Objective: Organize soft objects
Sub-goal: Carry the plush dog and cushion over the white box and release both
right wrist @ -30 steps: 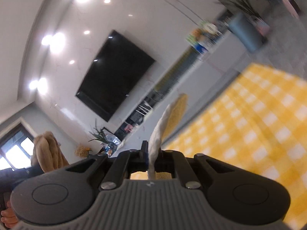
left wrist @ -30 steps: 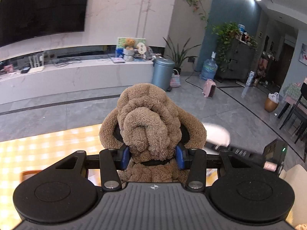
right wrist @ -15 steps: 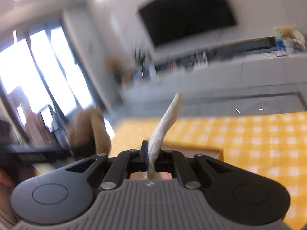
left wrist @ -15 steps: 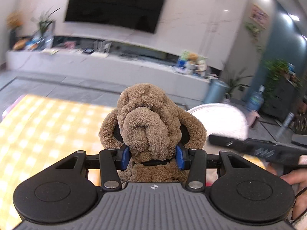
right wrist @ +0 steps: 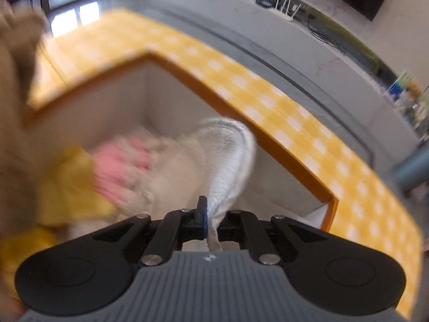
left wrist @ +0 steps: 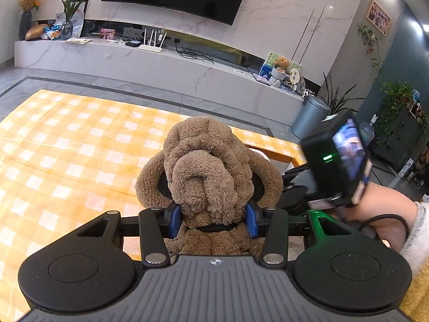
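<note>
A brown wrinkled plush dog (left wrist: pixel 209 171) fills the middle of the left wrist view, and my left gripper (left wrist: pixel 213 218) is shut on its neck with both blue pads pressed in. My right gripper (right wrist: pixel 211 220) is shut on a thin white fabric piece (right wrist: pixel 230 155) that stands up between its pads. It hangs over an orange-rimmed open box (right wrist: pixel 268 150) holding pink and cream soft items (right wrist: pixel 134 161), blurred. The brown plush dog (right wrist: pixel 16 86) shows as a blur at the left edge of the right wrist view. In the left wrist view the right gripper's body (left wrist: pixel 335 161) sits just right of the dog.
A yellow checked mat (left wrist: pixel 67 145) covers the floor around the box (left wrist: pixel 276 155). A long white TV bench (left wrist: pixel 150 64) runs behind it, with a grey bin (left wrist: pixel 308 118) at its right end. A hand and pale sleeve (left wrist: pixel 396 222) hold the right gripper.
The right gripper rolled and swung down from facing the wall and TV to pointing into the box. The left gripper, still holding the dog, sank and turned left toward the mat.
</note>
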{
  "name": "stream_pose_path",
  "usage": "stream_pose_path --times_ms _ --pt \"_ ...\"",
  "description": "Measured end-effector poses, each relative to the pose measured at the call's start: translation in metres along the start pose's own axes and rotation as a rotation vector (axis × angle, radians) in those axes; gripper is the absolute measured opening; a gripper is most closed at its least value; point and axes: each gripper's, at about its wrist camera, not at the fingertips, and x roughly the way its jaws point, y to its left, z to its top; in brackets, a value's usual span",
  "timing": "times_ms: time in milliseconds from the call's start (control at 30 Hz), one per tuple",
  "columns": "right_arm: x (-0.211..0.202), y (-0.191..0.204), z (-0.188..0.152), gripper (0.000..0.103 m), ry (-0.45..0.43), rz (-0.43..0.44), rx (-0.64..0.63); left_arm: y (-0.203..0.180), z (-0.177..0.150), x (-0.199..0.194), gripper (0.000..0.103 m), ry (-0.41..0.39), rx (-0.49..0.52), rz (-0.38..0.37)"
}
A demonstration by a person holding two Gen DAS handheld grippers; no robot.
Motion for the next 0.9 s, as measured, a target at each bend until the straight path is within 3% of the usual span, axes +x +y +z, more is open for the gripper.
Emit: stream_pose_path --times_ms 267,400,467,500,533,567,633,767,900 --pt "0.035 0.004 0.004 0.003 0.245 -0.074 -0.120 -0.002 -0.001 0.001 0.052 0.010 0.003 0.022" --pt "0.040 -0.007 0.009 0.004 0.266 -0.095 -0.069 -0.006 -0.002 0.002 0.052 0.009 0.021 0.035" --pt "0.034 -0.008 0.010 0.008 0.223 -0.120 -0.078 -0.006 -0.004 0.002 0.052 0.009 0.025 0.038" --pt "0.031 -0.008 0.016 0.016 0.197 -0.127 -0.077 -0.006 -0.005 0.002 0.052 0.010 0.031 0.038" --pt "0.024 -0.009 0.014 0.030 0.176 -0.130 -0.066 -0.006 -0.004 0.002 0.052 0.011 0.039 0.036" --pt "0.018 -0.010 0.013 0.037 0.158 -0.132 -0.055 -0.005 -0.005 0.002 0.052 0.012 0.040 0.033" --pt "-0.001 -0.008 0.008 0.065 0.127 -0.128 -0.037 -0.003 -0.003 0.000 0.052 0.012 0.030 0.024" --pt "-0.040 -0.014 0.008 0.067 0.034 -0.129 -0.027 0.004 -0.002 -0.001 0.052 0.004 0.007 0.005" --pt "-0.079 -0.025 0.014 0.071 -0.109 -0.145 0.071 0.002 -0.007 -0.006 0.052 -0.040 0.024 -0.046"
